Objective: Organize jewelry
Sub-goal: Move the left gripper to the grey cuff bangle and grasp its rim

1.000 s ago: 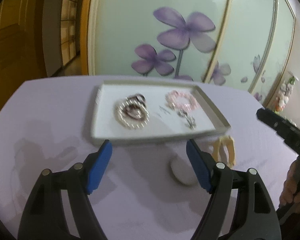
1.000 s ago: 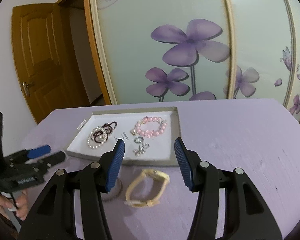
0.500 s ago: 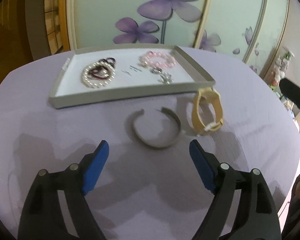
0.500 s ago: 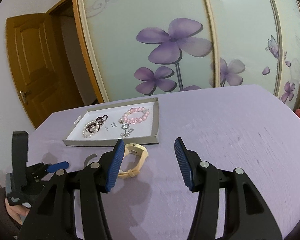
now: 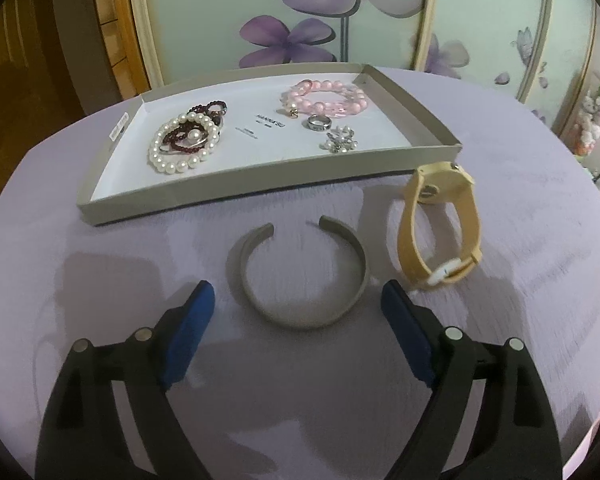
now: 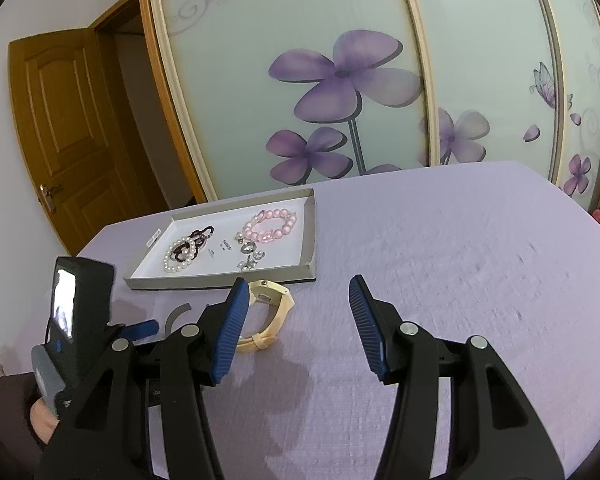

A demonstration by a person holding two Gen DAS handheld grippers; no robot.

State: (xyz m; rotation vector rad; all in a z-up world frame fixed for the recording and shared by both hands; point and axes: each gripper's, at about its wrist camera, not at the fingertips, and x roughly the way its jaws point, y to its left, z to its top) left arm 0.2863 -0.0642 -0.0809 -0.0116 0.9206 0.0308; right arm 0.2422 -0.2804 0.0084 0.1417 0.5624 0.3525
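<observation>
A grey open cuff (image 5: 300,320) lies on the purple cloth in front of a shallow grey tray (image 5: 260,180). My left gripper (image 5: 296,292) hovers over the cuff with its jaws opening. The cuff's near curve lies between the blue fingertips, and neither pad touches it. A beige watch (image 5: 444,178) stands on its strap to the right of the cuff. In the tray lie a pearl bracelet (image 5: 168,166), a pink bead bracelet (image 5: 324,86), a ring (image 5: 319,123) and a silver brooch (image 5: 339,142). My right gripper (image 6: 297,282) is open and empty, just right of the watch (image 6: 276,300).
The table (image 6: 460,260) is round and covered in purple cloth. Sliding doors (image 6: 340,80) with purple flowers stand close behind it, and a wooden door (image 6: 60,120) is at the left. The left gripper's housing (image 6: 80,304) sits low at the left of the right wrist view.
My left gripper has come down and forward over the cuff, tilting downward, and its jaws have widened. The right gripper drew back from the tray, then held still.
</observation>
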